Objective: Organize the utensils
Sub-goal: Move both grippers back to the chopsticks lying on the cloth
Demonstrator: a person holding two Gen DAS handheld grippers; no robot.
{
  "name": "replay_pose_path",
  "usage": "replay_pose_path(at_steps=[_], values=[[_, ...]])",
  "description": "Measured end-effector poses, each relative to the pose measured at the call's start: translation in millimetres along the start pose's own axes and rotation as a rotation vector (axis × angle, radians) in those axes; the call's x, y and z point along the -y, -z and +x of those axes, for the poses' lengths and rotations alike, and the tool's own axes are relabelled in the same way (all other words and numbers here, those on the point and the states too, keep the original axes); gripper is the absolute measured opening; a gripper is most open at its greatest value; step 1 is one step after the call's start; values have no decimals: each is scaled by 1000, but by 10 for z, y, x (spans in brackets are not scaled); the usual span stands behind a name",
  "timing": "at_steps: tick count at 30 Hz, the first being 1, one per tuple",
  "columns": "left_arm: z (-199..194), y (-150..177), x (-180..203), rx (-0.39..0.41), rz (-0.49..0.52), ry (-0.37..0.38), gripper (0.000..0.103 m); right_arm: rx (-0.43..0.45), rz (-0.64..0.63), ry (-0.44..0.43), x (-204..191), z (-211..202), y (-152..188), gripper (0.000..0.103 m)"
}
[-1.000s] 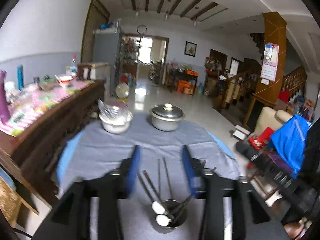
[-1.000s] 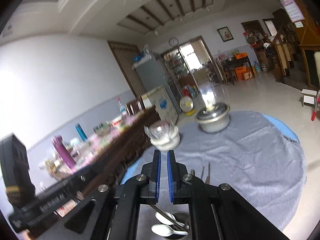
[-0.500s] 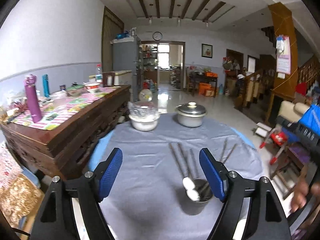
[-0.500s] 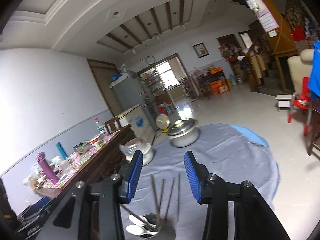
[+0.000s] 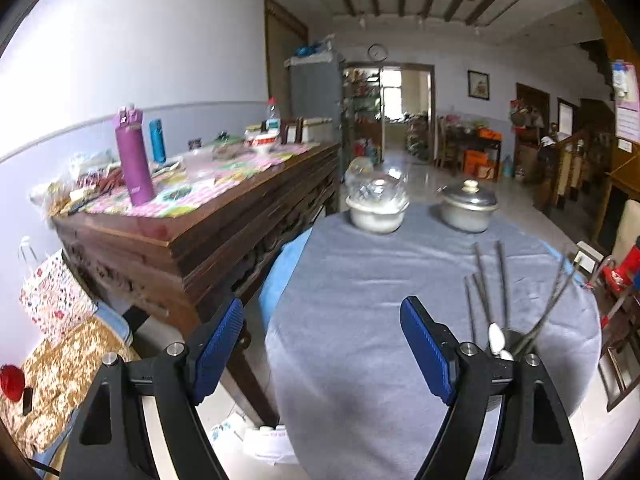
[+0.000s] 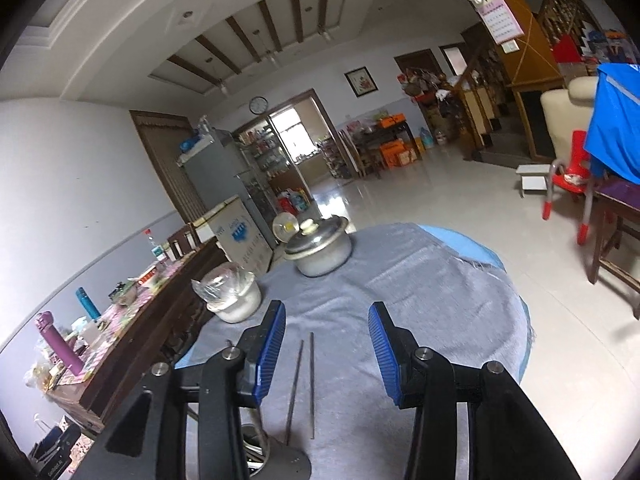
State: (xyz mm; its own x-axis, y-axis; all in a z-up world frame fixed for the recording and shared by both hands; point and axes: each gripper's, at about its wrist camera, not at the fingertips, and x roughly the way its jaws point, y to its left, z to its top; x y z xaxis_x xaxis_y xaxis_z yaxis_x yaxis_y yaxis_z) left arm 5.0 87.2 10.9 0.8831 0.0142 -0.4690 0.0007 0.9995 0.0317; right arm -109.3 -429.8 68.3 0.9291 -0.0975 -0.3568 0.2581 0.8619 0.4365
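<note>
A metal cup (image 5: 516, 344) stands on the grey-clothed round table (image 5: 360, 300). It holds spoons (image 5: 496, 338) and several thin metal chopsticks (image 5: 486, 292) that lean away. My left gripper (image 5: 322, 346) hangs open above the table's near left edge with nothing between its pads, and the cup sits behind its right finger. My right gripper (image 6: 328, 348) is also open over the table. Two chopsticks (image 6: 302, 388) show in the gap between its fingers, touching neither pad. The cup (image 6: 254, 452) is mostly hidden under its left finger.
A white bowl (image 5: 376, 212) covered in plastic and a lidded steel pot (image 5: 468, 210) stand at the table's far side. A cluttered dark wooden sideboard (image 5: 192, 232) runs close along the left. Chairs and a red stool (image 6: 568, 188) stand on the tiled floor to the right.
The right gripper went from shut to open, and the left opened wider. Both views sank toward the table. The left swung leftward, so the cup now sits beside its right finger.
</note>
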Motion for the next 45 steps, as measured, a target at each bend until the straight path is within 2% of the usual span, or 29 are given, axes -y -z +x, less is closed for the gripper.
replay_pose_path(at_steps=[15,22,35,45], values=[[598,144,-194,-120,-29,-55,81,-132,60,65,266,517,190,46],[957,224,-196,-200,-46,-69,81,-187,81,94,402,784,316,46],[1530,377,78,-322,1,-79,81,-311,155,120,733,1249,599,46],[1811,303,273,-337,58,-79,81,-360,153,114,738,1533,657,46]])
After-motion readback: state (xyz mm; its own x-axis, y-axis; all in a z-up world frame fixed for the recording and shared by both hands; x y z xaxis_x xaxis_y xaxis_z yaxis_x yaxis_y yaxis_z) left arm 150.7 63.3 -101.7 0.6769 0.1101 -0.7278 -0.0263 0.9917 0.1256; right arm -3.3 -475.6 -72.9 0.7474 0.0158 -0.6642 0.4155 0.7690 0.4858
